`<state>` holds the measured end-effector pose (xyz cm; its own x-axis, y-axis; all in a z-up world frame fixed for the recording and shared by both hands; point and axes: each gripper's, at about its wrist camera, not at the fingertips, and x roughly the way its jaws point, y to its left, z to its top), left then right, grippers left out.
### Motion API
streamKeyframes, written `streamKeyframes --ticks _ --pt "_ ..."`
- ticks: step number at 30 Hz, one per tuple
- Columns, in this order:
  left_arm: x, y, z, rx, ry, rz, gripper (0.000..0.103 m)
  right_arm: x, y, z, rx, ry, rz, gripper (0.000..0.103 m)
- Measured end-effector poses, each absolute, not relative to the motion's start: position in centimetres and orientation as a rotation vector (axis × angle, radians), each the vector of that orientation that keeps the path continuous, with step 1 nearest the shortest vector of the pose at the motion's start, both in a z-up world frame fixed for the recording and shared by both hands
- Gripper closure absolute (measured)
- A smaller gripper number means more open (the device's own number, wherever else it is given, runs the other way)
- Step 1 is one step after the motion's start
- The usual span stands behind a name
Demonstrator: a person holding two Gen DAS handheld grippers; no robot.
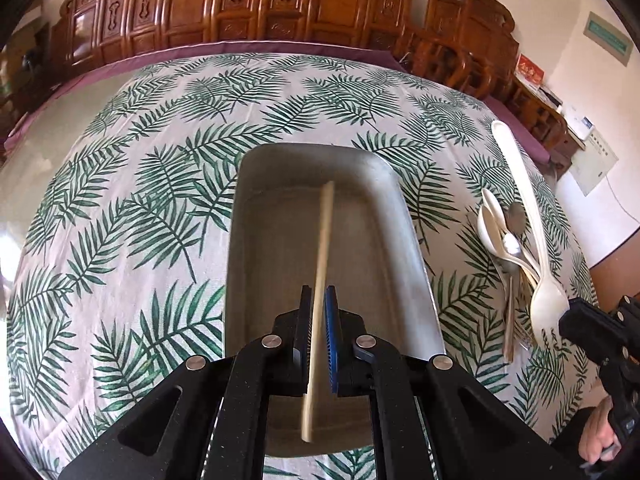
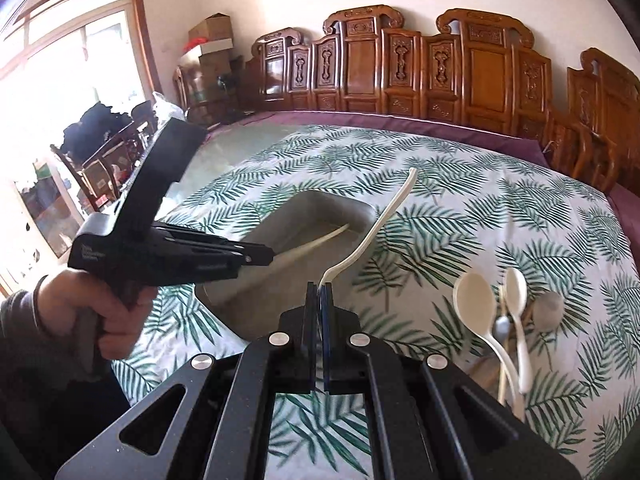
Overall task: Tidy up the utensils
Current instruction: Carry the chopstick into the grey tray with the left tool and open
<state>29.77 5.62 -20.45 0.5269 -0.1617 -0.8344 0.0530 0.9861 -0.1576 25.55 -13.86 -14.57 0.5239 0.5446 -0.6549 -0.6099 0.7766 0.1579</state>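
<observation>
My left gripper (image 1: 319,294) is shut on a pale chopstick (image 1: 324,232). The chopstick slants down over the long grey tray (image 1: 360,240), and its far tip is near the tray's back wall. My right gripper (image 2: 319,286) is shut on the bowl end of a long white spoon (image 2: 376,224), whose handle sticks out ahead, above the tray's right rim (image 2: 372,210). In the left wrist view that white spoon (image 1: 520,200) hangs over the utensil pile, with the right gripper (image 1: 566,316) at its bowl. The right wrist view shows the left gripper (image 2: 272,258) and chopstick (image 2: 316,244) from the side.
A pile of white spoons, metal spoons and a fork (image 1: 508,248) lies on the palm-leaf tablecloth (image 1: 160,200) to the right of the tray; in the right wrist view these spoons (image 2: 516,292) are at lower right. Carved wooden chairs (image 2: 440,68) line the table's far edge.
</observation>
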Motion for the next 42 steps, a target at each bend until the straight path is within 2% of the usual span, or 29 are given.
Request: streamKeyframes --ticks 5,13,22,25,31,37,41,42 --pt "29.5 6.5 -19.4 -0.112 0.978 -0.108 0.096 26.2 -11.8 -14.8 -0.091 0.753 0.724 0.1" --pt "28.9 8.3 -16.8 -0.094 0.9 -0.075 0.083 27.7 -8.9 -16.7 -0.073 0.804 0.785 0.1" --pt "28.8 9.4 -16.0 -0.113 0.881 -0.065 0.082 28.5 -6.9 -20.3 -0.099 0.879 0.8 0.1" --pt "28.9 9.2 -16.0 -0.109 0.882 -0.066 0.08 28.7 -6.9 -20.8 -0.097 0.89 0.797 0.097" --pt "28.9 8.2 -16.0 -0.1 0.882 -0.075 0.077 28.4 -7.8 -19.9 -0.078 0.864 0.805 0.097" --pt "28.9 5.7 -15.9 -0.084 0.876 -0.122 0.063 27.7 -11.8 -17.3 -0.086 0.822 0.727 0.097" --pt "28.7 3.7 -15.9 -0.082 0.875 -0.166 0.063 28.0 -16.0 -15.5 -0.08 0.794 0.627 0.097" --pt "28.7 3.2 -15.9 -0.079 0.876 -0.173 0.06 28.1 -17.0 -15.2 -0.08 0.791 0.608 0.097"
